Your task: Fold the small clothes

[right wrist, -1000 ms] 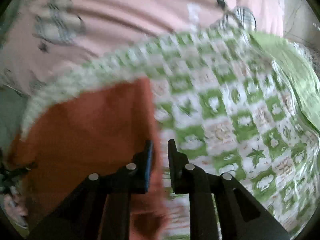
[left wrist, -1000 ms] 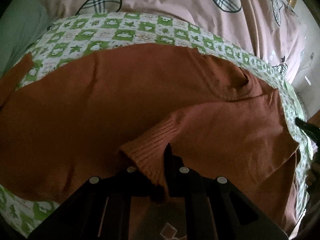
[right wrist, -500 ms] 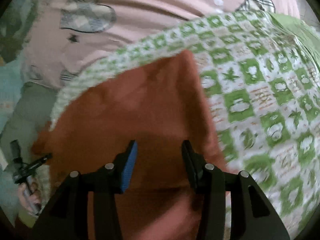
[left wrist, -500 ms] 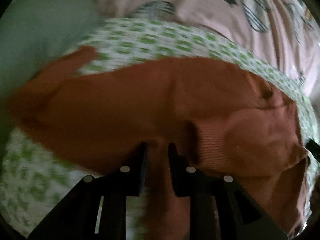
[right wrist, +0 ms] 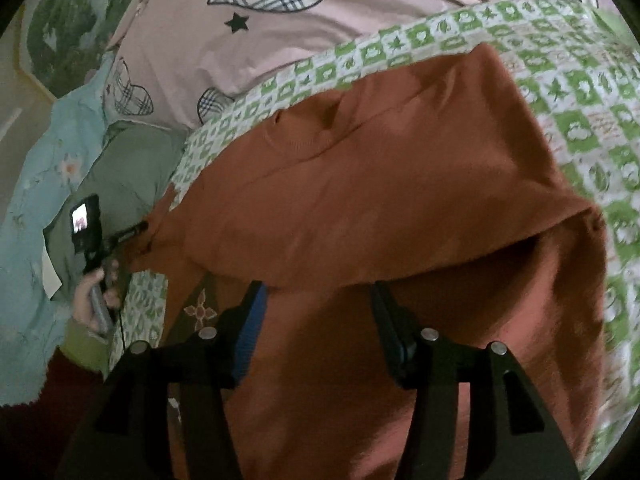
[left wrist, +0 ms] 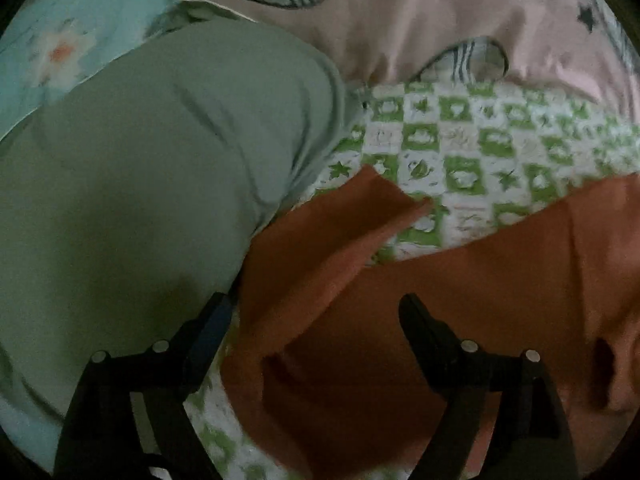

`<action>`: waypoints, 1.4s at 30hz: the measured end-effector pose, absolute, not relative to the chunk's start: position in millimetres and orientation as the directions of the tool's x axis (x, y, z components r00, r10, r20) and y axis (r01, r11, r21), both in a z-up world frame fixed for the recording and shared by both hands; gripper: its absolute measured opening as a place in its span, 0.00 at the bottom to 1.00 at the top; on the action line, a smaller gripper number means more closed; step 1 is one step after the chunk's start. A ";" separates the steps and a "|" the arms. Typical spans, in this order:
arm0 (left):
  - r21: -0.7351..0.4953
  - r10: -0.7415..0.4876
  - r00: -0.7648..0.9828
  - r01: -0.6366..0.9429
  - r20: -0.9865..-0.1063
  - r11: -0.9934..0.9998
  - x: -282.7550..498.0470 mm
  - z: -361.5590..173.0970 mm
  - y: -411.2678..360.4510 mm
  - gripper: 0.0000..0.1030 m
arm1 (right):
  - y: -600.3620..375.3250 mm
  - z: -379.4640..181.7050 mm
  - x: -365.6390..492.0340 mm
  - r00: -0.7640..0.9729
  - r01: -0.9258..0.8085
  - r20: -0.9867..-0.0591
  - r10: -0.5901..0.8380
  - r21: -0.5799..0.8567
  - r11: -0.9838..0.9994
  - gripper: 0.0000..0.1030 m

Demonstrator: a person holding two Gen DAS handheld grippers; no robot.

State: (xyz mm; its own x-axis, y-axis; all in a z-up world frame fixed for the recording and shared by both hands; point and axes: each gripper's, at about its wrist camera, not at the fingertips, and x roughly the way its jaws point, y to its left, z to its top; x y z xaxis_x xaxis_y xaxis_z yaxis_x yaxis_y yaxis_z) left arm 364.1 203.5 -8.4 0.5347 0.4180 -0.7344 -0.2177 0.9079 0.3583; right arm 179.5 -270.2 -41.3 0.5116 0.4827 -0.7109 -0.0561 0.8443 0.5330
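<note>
Bedding and background items, both wrist views.

Green-and-white checked quilt (right wrist: 576,128) printed with leaves, stars and cloud-like motifs; spread flat, runs across the middle of the left view (left wrist: 464,148) too. Behind it, touching its far edge: pink duvet (right wrist: 280,36) with plaid heart patches and small black stars. Sage-green pillow (left wrist: 152,184) fills the left half of the left view, overlapping the quilt's left edge; smaller in the right view (right wrist: 132,168). Light-blue floral sheet (left wrist: 68,44) beyond the pillow, white daisy with orange centre. Dark green leafy-patterned surface (right wrist: 64,28) at upper left of the right view, blurred; cannot tell what it is.
</note>
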 end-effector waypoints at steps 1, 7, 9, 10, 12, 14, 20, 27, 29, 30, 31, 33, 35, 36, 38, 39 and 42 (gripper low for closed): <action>0.381 0.429 0.521 -0.203 -0.738 0.902 371.9 -14.4 206.0 0.84 | -269.7 -43.5 180.1 0.507 -0.052 -0.714 0.484 0.535 0.844 0.54; 0.359 0.376 0.463 -0.129 -0.802 0.924 397.7 -43.0 218.7 0.01 | -261.8 -49.2 182.3 0.488 -0.052 -0.722 0.490 0.536 0.842 0.54; 0.253 0.301 0.476 -0.164 -0.826 0.954 395.2 -36.7 226.7 0.02 | -260.1 -48.6 181.4 0.488 -0.059 -0.718 0.497 0.541 0.839 0.54; 0.195 0.259 0.501 -0.178 -0.826 0.965 389.7 -28.4 229.0 0.02 | -259.3 -48.0 180.6 0.489 -0.062 -0.716 0.499 0.542 0.838 0.54; 0.100 0.189 0.541 -0.190 -0.819 0.977 379.6 -15.2 230.2 0.02 | -258.0 -46.1 178.4 0.495 -0.071 -0.705 0.507 0.549 0.833 0.54; 0.007 0.116 0.585 -0.185 -0.803 0.983 364.9 0.5 225.6 0.02 | -256.6 -44.3 177.3 0.498 -0.080 -0.698 0.515 0.554 0.828 0.54; -0.137 -0.061 0.679 -0.058 -0.731 0.989 325.0 38.8 155.3 0.02 | -259.6 -40.5 174.6 0.514 -0.085 -0.671 0.534 0.580 0.810 0.54; -0.233 -0.296 0.687 0.186 -0.664 0.955 299.6 52.6 18.8 0.02 | -277.1 -36.2 167.4 0.553 -0.057 -0.650 0.521 0.594 0.802 0.54; -0.254 -0.352 0.665 0.244 -0.659 0.936 296.2 48.6 -18.2 0.02 | -284.3 -35.5 165.9 0.567 -0.040 -0.644 0.514 0.601 0.798 0.54; -0.261 -0.375 0.649 0.269 -0.662 0.927 295.2 45.2 -33.5 0.02 | -288.4 -35.7 165.2 0.574 -0.031 -0.641 0.510 0.605 0.796 0.54; -0.260 -0.391 0.633 0.294 -0.668 0.920 294.0 40.0 -50.9 0.02 | -293.4 -35.9 165.0 0.582 -0.018 -0.637 0.506 0.611 0.791 0.54; -0.229 -0.388 0.615 0.323 -0.686 0.918 293.1 25.1 -82.2 0.02 | -300.6 -35.8 165.1 0.596 0.003 -0.635 0.491 0.613 0.790 0.54; -0.214 -0.384 0.586 0.339 -0.714 0.916 295.0 6.2 -101.8 0.02 | -307.2 -36.3 166.0 0.605 0.027 -0.640 0.474 0.611 0.791 0.54; -0.213 -0.385 0.571 0.345 -0.725 0.914 296.1 -2.4 -108.4 0.02 | -309.6 -36.4 166.9 0.607 0.034 -0.641 0.470 0.611 0.791 0.54; -0.214 -0.386 0.526 0.358 -0.758 0.909 302.6 -24.0 -115.1 0.03 | -314.4 -37.9 169.7 0.613 0.052 -0.640 0.464 0.619 0.784 0.54; -0.214 -0.382 0.510 0.358 -0.770 0.909 302.4 -29.9 -113.8 0.05 | -315.9 -38.5 171.5 0.614 0.059 -0.639 0.464 0.623 0.780 0.54; -0.226 -0.383 0.487 0.350 -0.785 0.909 291.9 -38.3 -106.5 0.20 | -316.5 -38.6 178.2 0.618 0.069 -0.632 0.468 0.637 0.768 0.54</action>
State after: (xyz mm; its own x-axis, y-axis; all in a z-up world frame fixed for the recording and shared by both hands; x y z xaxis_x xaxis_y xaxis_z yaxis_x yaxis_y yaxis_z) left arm 291.9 -106.5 -38.3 0.4866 -0.3826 -0.7854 0.3496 0.9092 -0.2262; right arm 178.2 -316.5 -38.6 0.6181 0.4679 -0.6317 0.0694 0.7680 0.6367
